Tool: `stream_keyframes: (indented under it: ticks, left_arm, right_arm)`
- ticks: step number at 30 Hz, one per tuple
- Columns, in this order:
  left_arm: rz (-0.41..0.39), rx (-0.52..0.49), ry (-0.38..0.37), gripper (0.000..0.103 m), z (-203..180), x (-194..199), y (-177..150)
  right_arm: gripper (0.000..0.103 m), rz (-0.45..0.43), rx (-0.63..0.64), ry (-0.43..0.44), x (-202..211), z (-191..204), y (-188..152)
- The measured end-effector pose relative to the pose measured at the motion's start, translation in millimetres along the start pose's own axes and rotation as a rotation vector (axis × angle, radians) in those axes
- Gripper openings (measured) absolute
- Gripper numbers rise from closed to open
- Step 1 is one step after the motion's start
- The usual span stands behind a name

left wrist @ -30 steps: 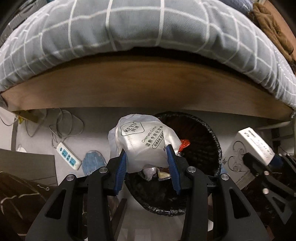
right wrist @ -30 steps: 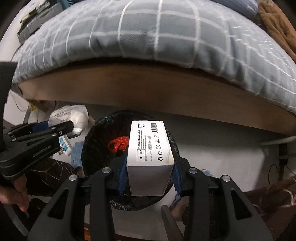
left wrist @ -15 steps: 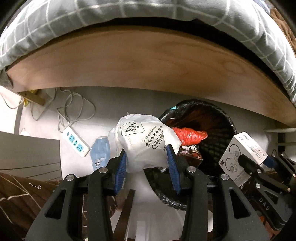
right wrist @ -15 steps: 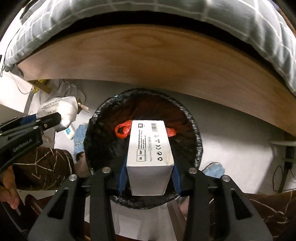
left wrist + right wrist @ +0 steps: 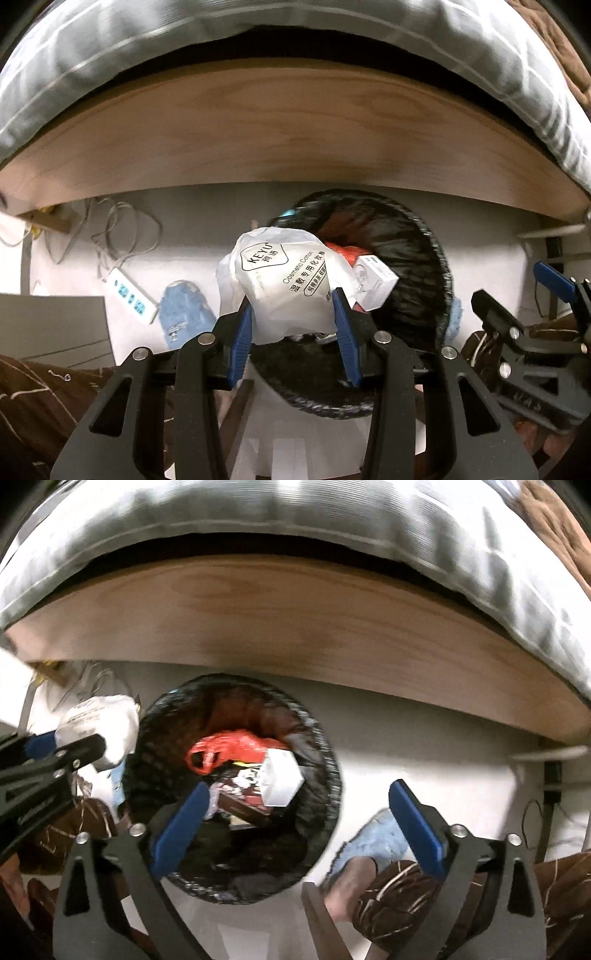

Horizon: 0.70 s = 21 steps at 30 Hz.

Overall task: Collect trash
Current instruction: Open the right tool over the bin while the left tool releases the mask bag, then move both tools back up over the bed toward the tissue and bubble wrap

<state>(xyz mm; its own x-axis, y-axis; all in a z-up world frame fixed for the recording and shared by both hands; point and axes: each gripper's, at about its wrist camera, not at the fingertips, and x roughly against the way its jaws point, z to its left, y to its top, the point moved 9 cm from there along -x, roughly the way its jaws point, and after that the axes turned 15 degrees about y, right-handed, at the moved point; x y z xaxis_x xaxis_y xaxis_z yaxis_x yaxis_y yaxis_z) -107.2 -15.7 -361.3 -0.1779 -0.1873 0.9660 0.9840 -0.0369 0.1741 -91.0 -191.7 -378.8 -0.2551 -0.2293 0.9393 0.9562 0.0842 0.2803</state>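
My left gripper (image 5: 291,306) is shut on a white plastic cosmetic-cotton bag (image 5: 284,273), held over the near left rim of a black-lined trash bin (image 5: 439,266). In the right wrist view the same bag (image 5: 99,720) and left gripper (image 5: 74,742) sit left of the bin (image 5: 328,746). My right gripper (image 5: 299,790) is over the bin, its jaws opening wide with nothing between them. The white box (image 5: 279,779) lies tilted inside the bin on a red bag (image 5: 221,749) and other trash. The box (image 5: 375,282) also shows behind the bag, with the right gripper (image 5: 517,288) to its right.
A bed with a grey checked duvet (image 5: 258,33) and a wooden side board (image 5: 295,140) overhangs the floor. A white power strip (image 5: 129,295) with cables and a blue slipper (image 5: 184,314) lie left of the bin. A person's foot in a blue slipper (image 5: 380,838) is right of it.
My right gripper has let go of the white box, which now lies in the bin. The left gripper still holds the bag, a little lower and nearer the bin.
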Motion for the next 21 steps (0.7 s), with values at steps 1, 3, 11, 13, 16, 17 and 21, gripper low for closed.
stream_keyframes:
  ticks: [1,3,11,13,16,17,21]
  left_arm:
    - [-0.001,-0.018,-0.010,0.041,-9.7,1.1,0.1]
    - [0.000,-0.042,-0.019,0.041,-22.5,2.1,-0.2]
    - [-0.016,-0.100,0.005,0.049,-46.9,4.7,-1.0]
    - [-0.037,-0.091,0.016,0.065,-44.2,8.3,4.2]
    - [-0.077,-0.071,0.028,0.077,-37.6,15.6,10.1]
    - [-0.081,-0.065,0.026,0.080,-36.2,15.8,11.6]
    - [-0.108,-0.073,0.015,0.092,-39.7,24.9,17.7]
  right_arm:
    - [0.094,-0.005,-0.015,-0.011,1.9,-8.1,-1.4]
    - [0.094,-0.011,-0.043,-0.022,5.1,-22.4,-3.7]
    - [0.094,-0.060,-0.081,-0.046,21.6,-47.6,-5.3]
    - [0.094,-0.074,-0.087,-0.048,25.5,-49.6,-3.1]
    - [0.094,-0.112,-0.084,-0.058,34.3,-49.7,3.7]
    - [0.094,-0.125,-0.078,-0.060,36.9,-48.4,6.3]
    - [0.094,-0.177,-0.082,-0.088,52.3,-50.5,19.2]
